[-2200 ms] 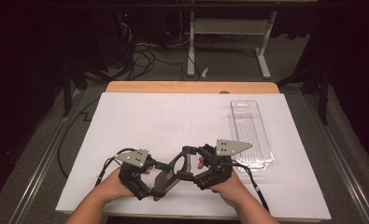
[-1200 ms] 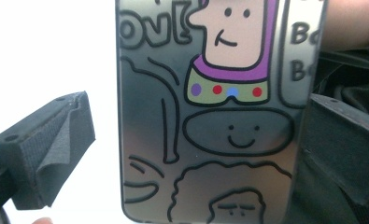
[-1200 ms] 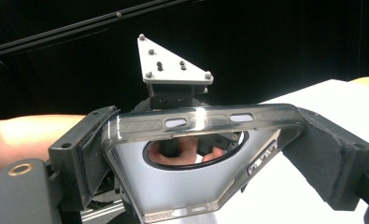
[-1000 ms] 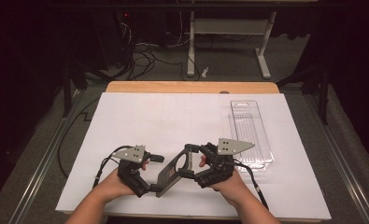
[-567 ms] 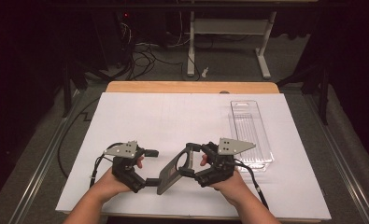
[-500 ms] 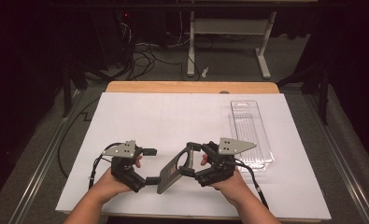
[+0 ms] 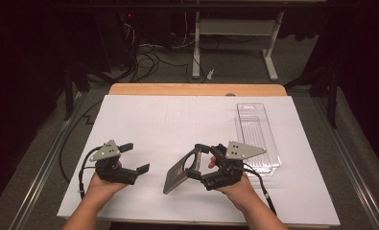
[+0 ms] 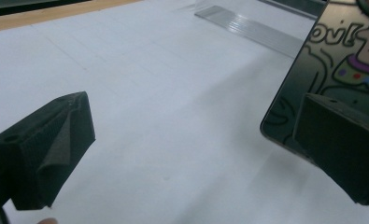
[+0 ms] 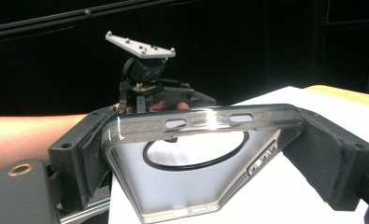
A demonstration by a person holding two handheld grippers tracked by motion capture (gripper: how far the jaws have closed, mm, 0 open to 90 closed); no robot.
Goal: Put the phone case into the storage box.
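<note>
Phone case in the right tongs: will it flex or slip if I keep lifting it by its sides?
The phone case looks thin-walled and hollow, so it probably bows under a side squeeze. Its glossy rim may slip, though the right tongs press ribbed pads against it. Likely very light.

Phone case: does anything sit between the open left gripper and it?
Nothing visible. The left gripper stands open, apart from the phone case, with bare white sheet between them. The right gripper is shut on the case's far end.
</note>
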